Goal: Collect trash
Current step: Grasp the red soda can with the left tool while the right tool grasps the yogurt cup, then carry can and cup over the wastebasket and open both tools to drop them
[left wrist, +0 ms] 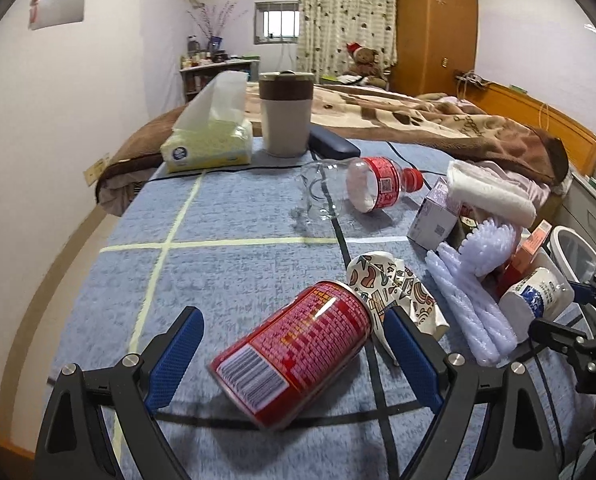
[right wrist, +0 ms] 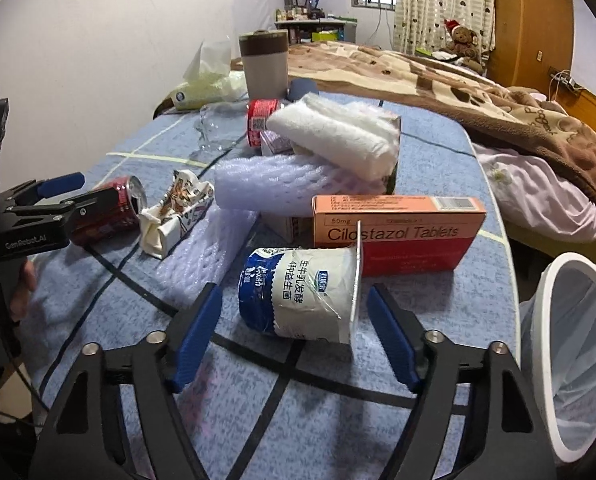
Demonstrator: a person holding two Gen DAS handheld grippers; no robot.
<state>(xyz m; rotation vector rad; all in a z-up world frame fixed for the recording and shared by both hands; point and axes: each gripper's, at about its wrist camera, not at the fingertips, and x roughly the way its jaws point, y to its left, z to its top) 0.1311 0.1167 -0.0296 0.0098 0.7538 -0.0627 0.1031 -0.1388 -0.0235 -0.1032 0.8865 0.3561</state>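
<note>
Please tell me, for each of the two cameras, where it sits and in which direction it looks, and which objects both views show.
Left wrist: sits on the left gripper, looking along its open fingers at the red can lying on the blue cloth; the right gripper shows at the right edge.
Right wrist: sits on the right gripper, looking at the tipped yogurt cup between its open fingers; the left gripper shows at left.
Shared: can, yogurt cup, crumpled paper cup, tumbler.

The table wears a blue cloth crossed by pale yellow and black lines. A red can bears white print and a barcode. The yogurt cup is white with a blue band. The tablet box is orange above, red below. Both tools have blue pads.
</note>
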